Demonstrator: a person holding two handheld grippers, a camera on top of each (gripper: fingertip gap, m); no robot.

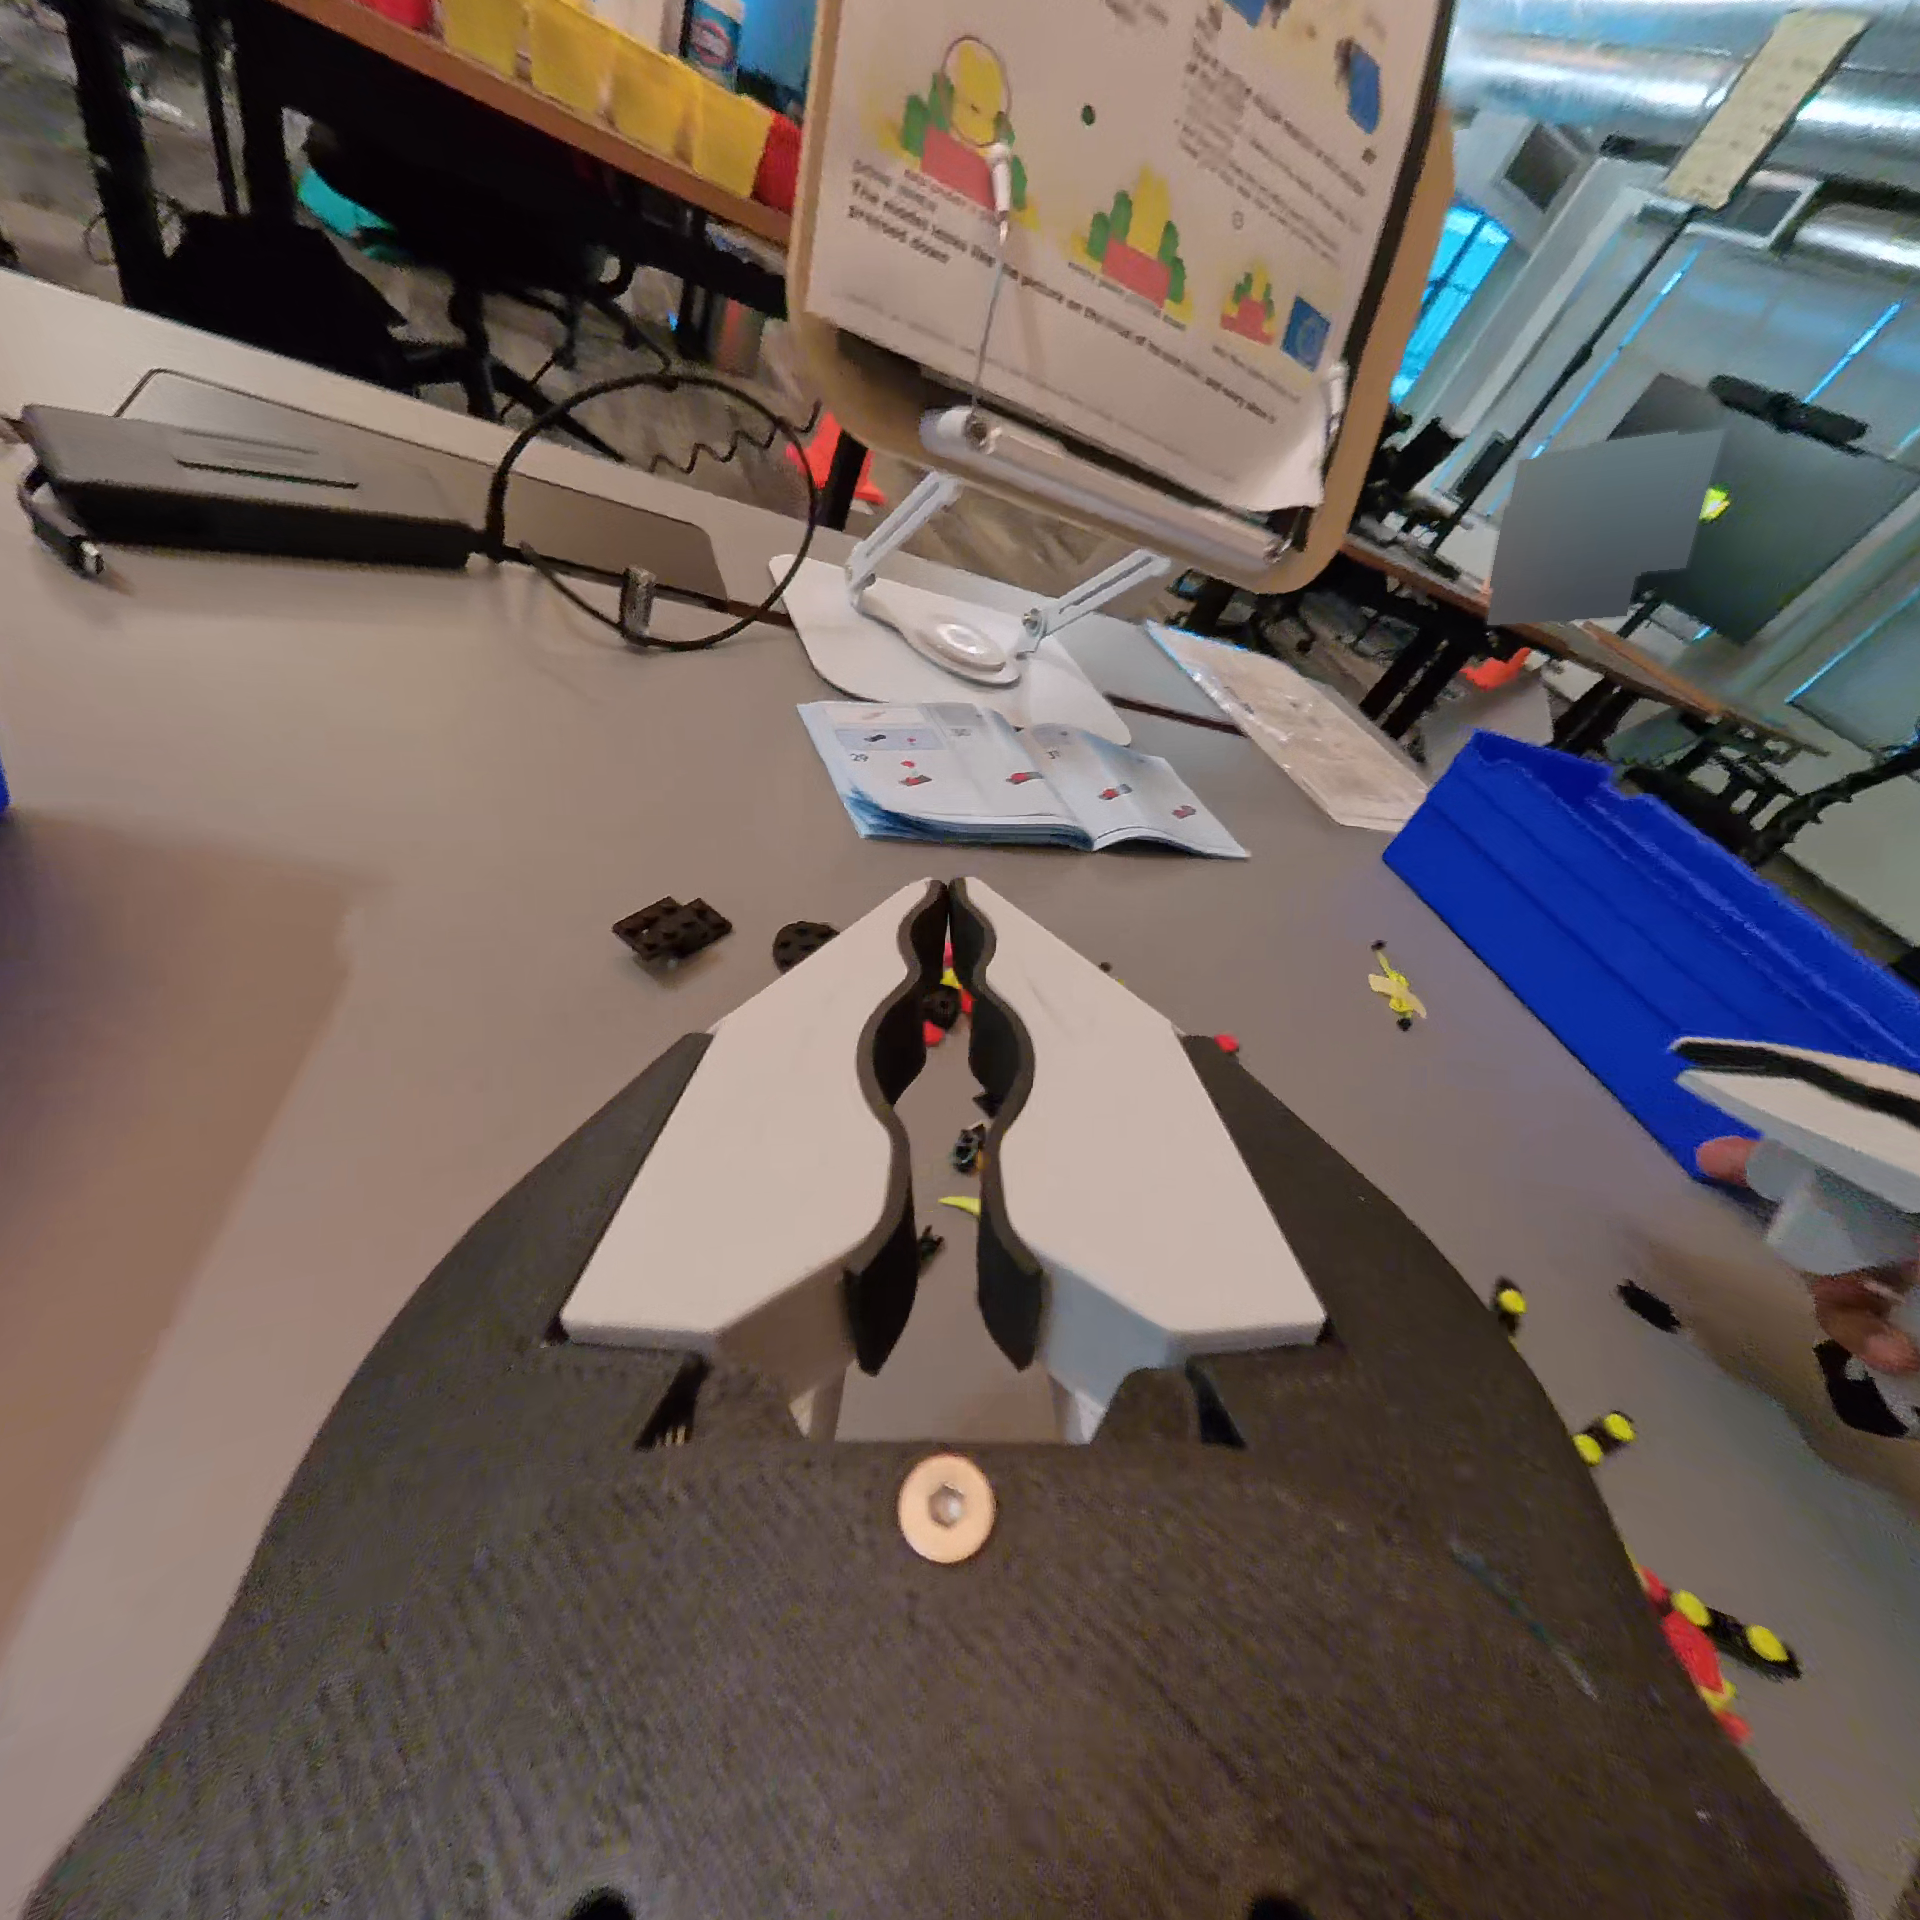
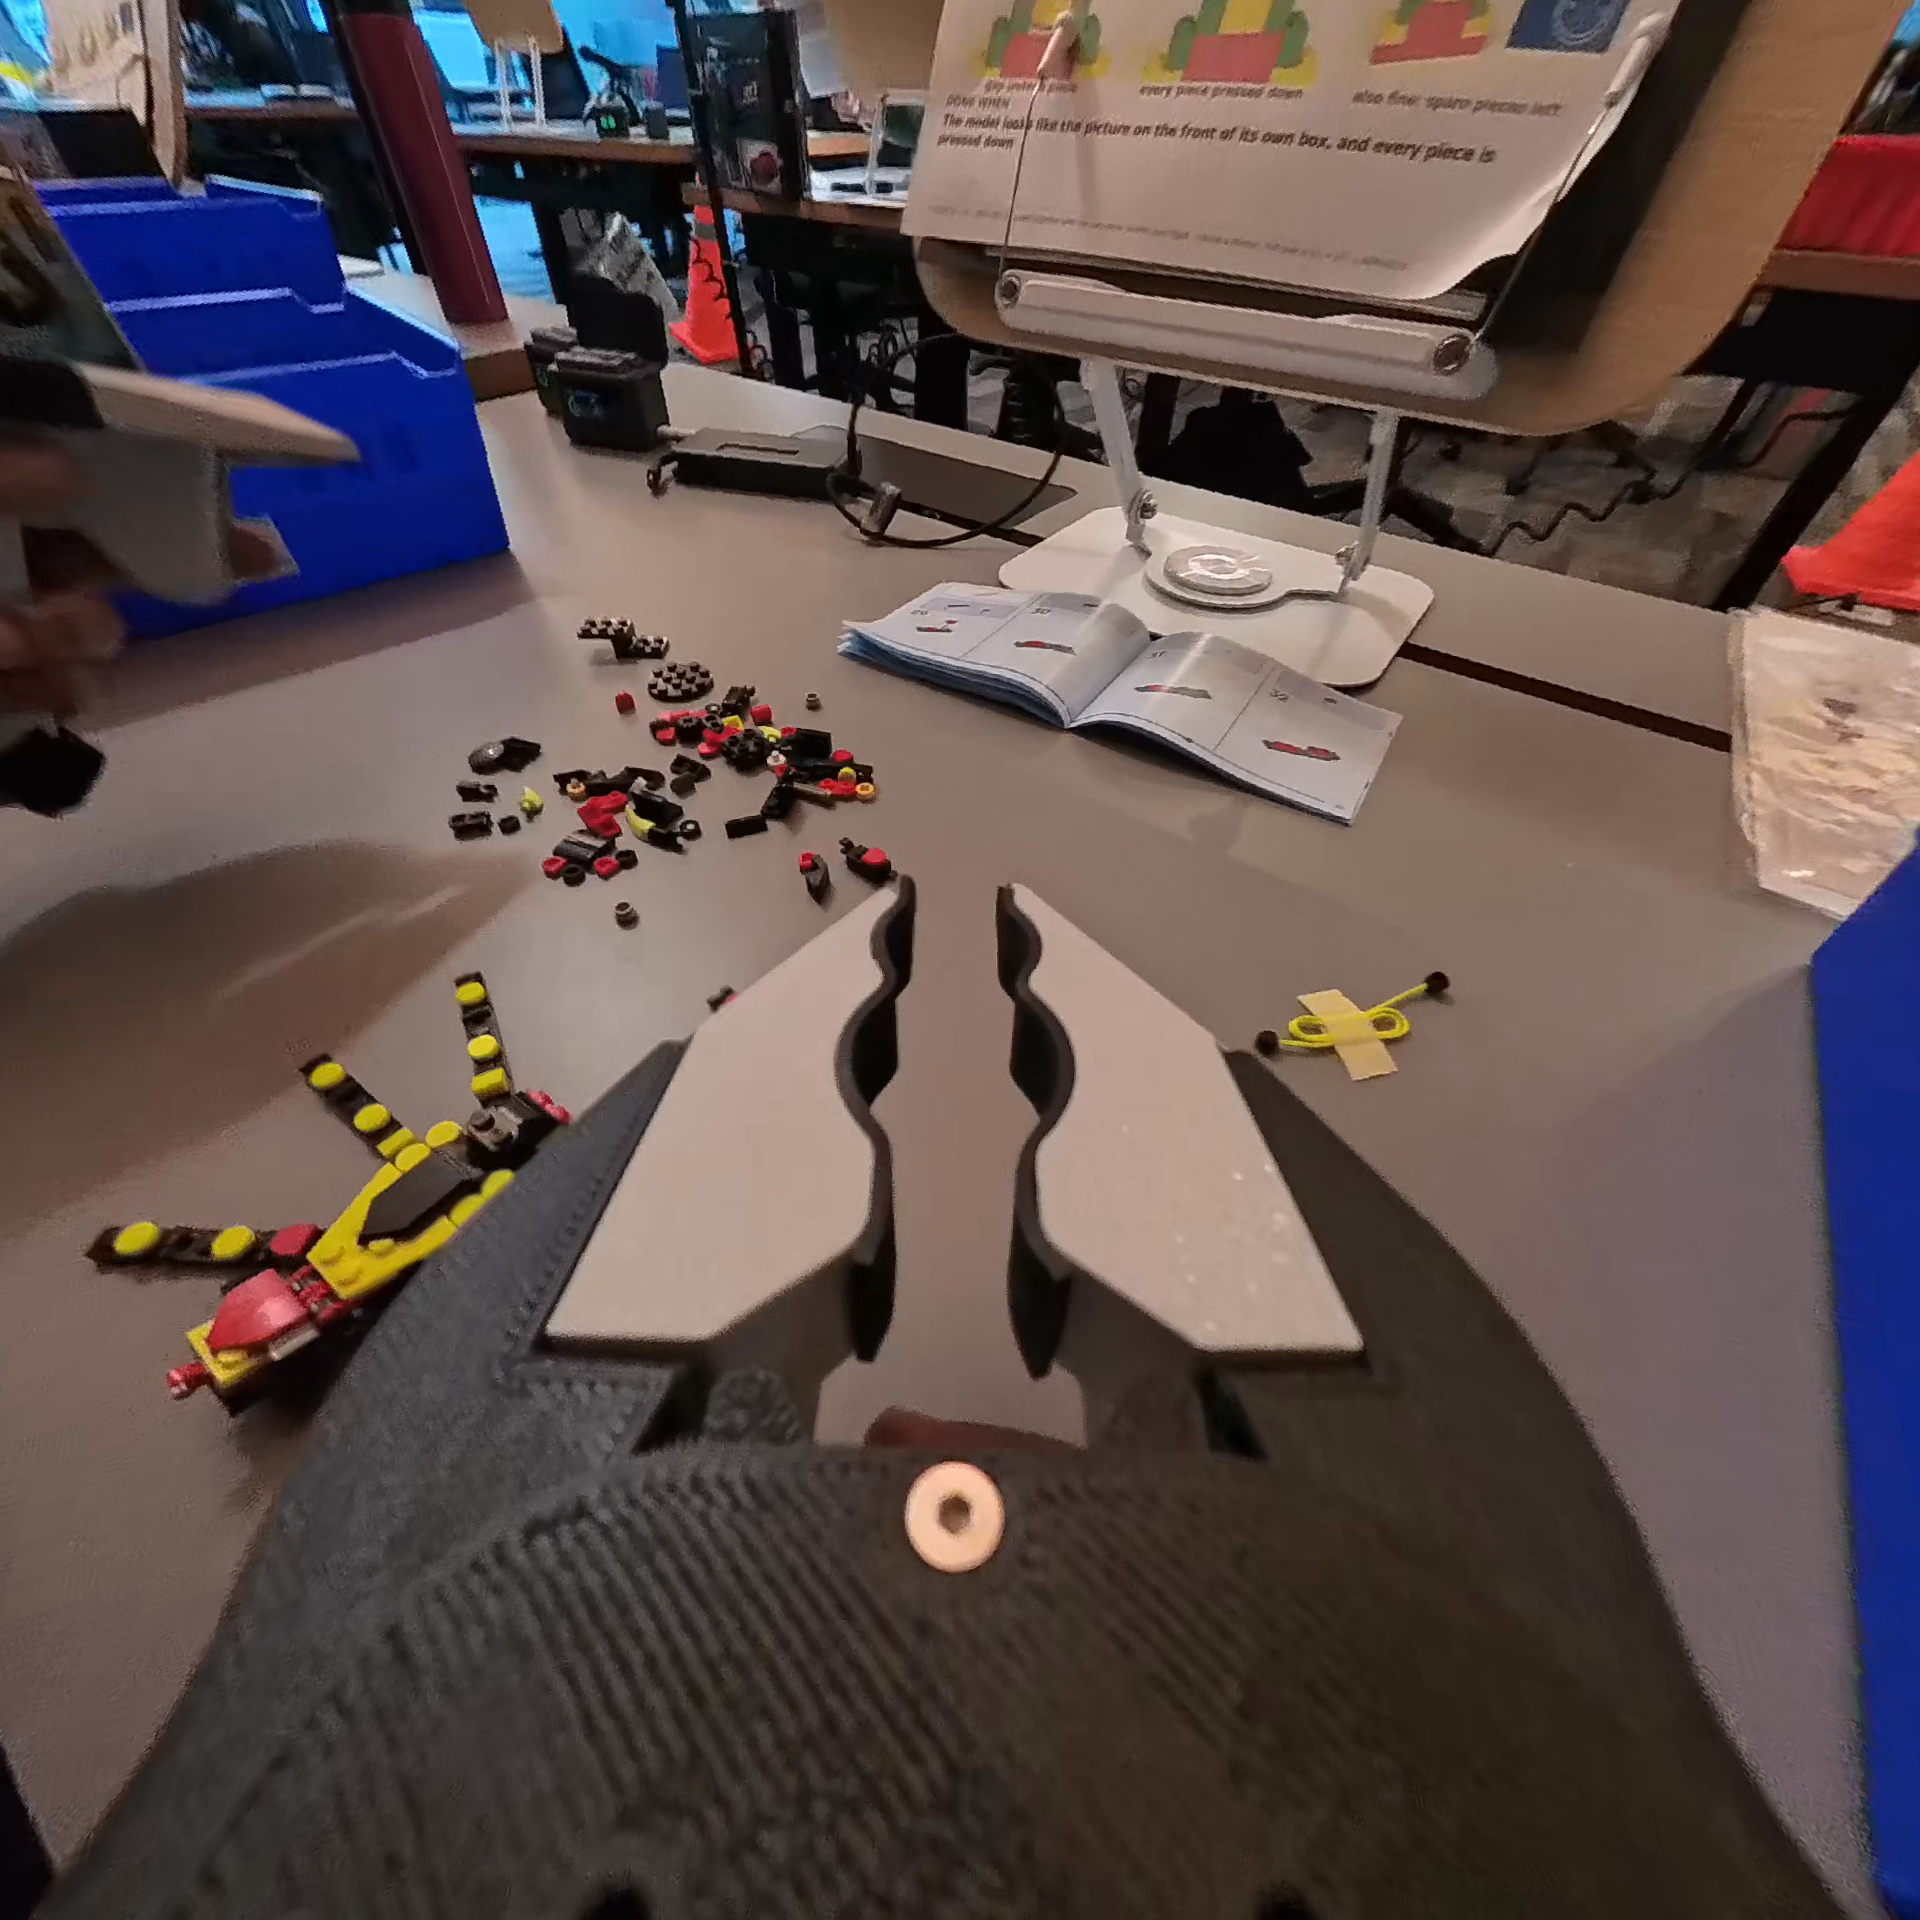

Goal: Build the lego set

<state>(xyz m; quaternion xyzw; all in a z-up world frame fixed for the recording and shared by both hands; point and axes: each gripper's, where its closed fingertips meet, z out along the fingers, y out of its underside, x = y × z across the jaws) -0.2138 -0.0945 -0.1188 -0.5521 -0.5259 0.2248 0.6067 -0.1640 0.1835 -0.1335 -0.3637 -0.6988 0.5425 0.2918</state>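
My left gripper (image 1: 948, 891) is shut, its fingertips touching, and it hovers above the grey table (image 1: 416, 831). Small red and black lego pieces (image 1: 940, 1013) lie on the table below, seen between the fingers. It also shows blurred at the far left of the right wrist view (image 2: 208, 447). My right gripper (image 2: 956, 904) is open with nothing between its pads, just short of a pile of loose black, red and yellow pieces (image 2: 686, 769). A partly built yellow, black and red model (image 2: 343, 1216) lies on the table to its left.
An open instruction booklet (image 2: 1122, 696) lies before a white document stand (image 2: 1216, 571). A blue bin (image 2: 281, 384) stands at the left. A yellow string with tape (image 2: 1351, 1029) lies to the right, with a plastic bag (image 2: 1829, 748) beyond. Black plates (image 1: 670, 930) lie apart. The gap from one gripper's tips to the other's is roughly 30 centimetres.
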